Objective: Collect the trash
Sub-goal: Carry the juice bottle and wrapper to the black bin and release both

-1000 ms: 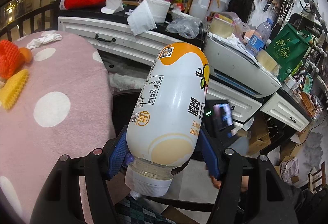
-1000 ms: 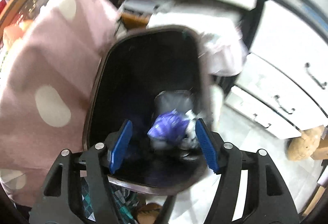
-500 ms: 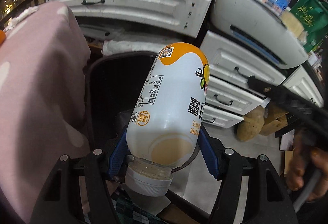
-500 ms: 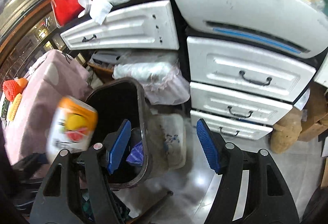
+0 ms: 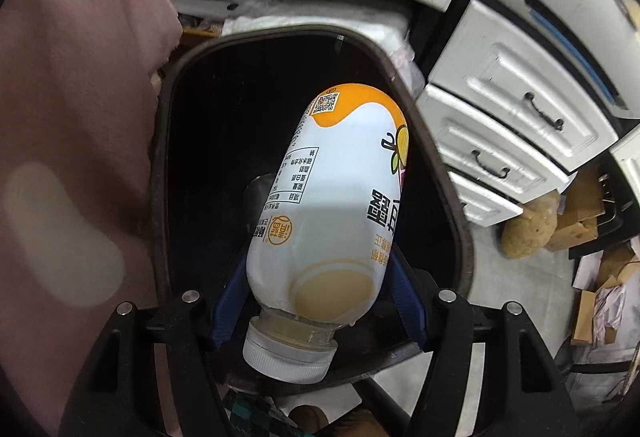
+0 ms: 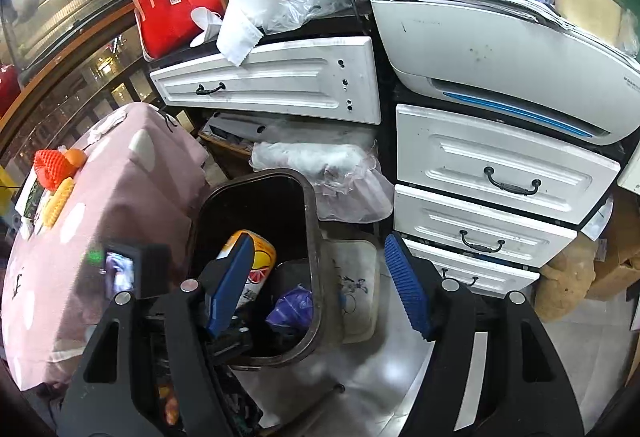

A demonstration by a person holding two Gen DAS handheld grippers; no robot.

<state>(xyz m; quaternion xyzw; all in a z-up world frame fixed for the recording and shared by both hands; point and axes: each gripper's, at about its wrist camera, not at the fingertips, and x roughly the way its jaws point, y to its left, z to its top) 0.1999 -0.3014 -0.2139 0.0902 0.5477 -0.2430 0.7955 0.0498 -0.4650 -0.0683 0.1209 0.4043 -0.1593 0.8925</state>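
Left wrist view, bottom centre: left gripper (image 5: 316, 301), blue pads clenched on a white-and-orange drink bottle (image 5: 332, 221), white cap toward the camera, base pointing away and down. The bottle hangs over the mouth of a dark trash bin (image 5: 432, 173) that fills mid-frame; its far end lies inside the rim's outline. Bin interior mostly black in this view, a dim grey shape low inside, contents unclear.

Right wrist view, lower centre: right gripper (image 6: 320, 285), jaws released and spread, nothing between the pads. Beyond them, the same bin, lower centre, holds the bottle's orange end at left and a crumpled purple wrapper (image 6: 292, 305) at the bottom.

Left of the bin: pink dotted cloth (image 6: 112, 205). Behind the bin: a clear plastic bag (image 6: 332, 173). Right of frame: white drawers (image 6: 492, 173).
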